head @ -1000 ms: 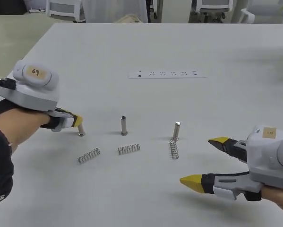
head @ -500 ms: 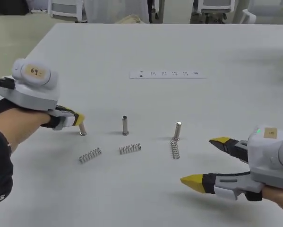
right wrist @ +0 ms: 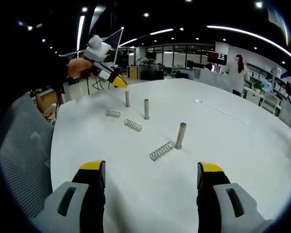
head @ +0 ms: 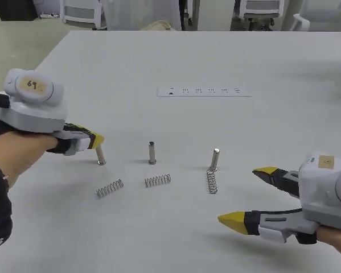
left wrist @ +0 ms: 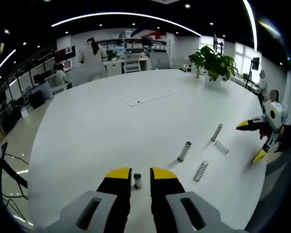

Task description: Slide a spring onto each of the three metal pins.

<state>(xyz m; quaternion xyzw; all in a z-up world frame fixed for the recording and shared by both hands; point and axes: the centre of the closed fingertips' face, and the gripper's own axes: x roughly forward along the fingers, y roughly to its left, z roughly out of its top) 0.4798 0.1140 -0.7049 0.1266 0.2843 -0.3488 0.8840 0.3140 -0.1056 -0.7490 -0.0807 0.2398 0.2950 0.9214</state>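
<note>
Three short metal pins stand upright in a row on the white table: left pin (head: 101, 154), middle pin (head: 152, 152), right pin (head: 215, 159). In front of each lies a loose spring: left spring (head: 109, 188), middle spring (head: 157, 180), right spring (head: 212, 181). My left gripper (head: 97, 139) hovers at the top of the left pin (left wrist: 138, 180), which shows just beyond the narrow slit between its shut jaws (left wrist: 141, 173). My right gripper (head: 245, 194) is wide open and holds nothing, low over the table to the right of the right spring (right wrist: 162, 151) and right pin (right wrist: 181, 135).
A flat white power strip (head: 204, 91) is set into the table behind the pins. Office chairs (head: 79, 10) stand past the far edge. A potted plant (left wrist: 211, 65) sits on the table far to the right. Bare tabletop (head: 159, 239) lies in front of the springs.
More of the left pin shows below the left gripper's tip, which has risen slightly. The right gripper has barely moved. The head camera has shifted a little.
</note>
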